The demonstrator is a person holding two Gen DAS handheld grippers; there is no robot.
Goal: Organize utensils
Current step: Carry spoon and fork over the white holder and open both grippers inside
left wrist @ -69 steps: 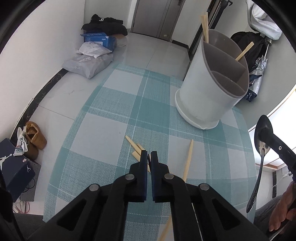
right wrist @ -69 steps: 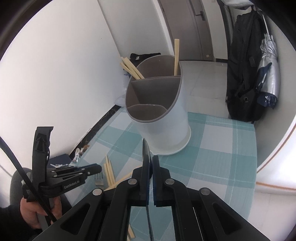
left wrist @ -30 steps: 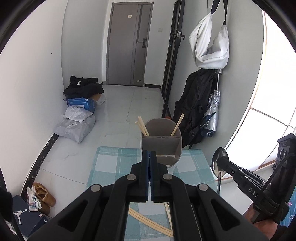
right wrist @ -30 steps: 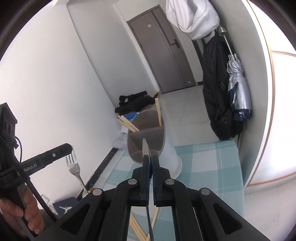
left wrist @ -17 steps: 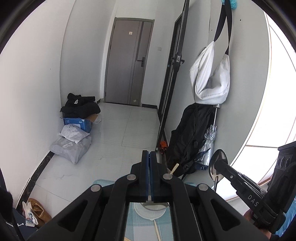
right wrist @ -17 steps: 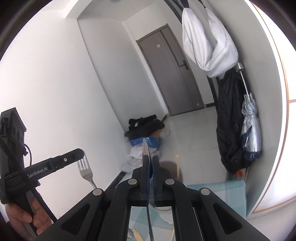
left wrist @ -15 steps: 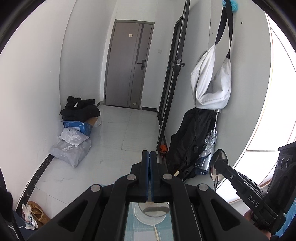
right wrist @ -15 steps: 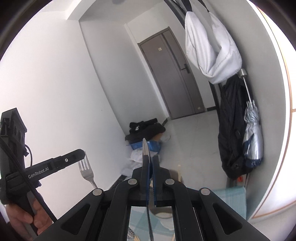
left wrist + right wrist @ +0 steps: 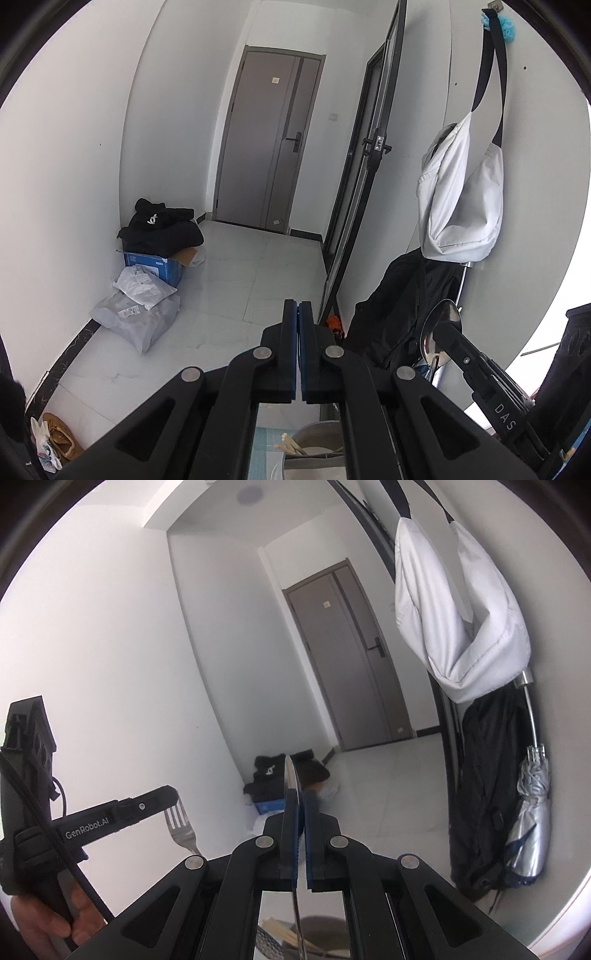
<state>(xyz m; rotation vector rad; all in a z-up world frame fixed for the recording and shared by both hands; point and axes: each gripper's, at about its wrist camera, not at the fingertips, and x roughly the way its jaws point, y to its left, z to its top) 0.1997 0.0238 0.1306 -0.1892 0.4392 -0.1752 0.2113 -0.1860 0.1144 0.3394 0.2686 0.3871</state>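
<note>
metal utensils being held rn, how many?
2. A fork in the left tongs, and a spoon in the right tongs. More may sit hidden in the holder below, which is mostly blocked.

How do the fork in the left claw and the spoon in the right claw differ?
The fork ends in separate tines; the spoon ends in a rounded bowl. The left claw grips the fork, the right claw the spoon. Both are shiny metal, heads raised, above the holder.
</note>
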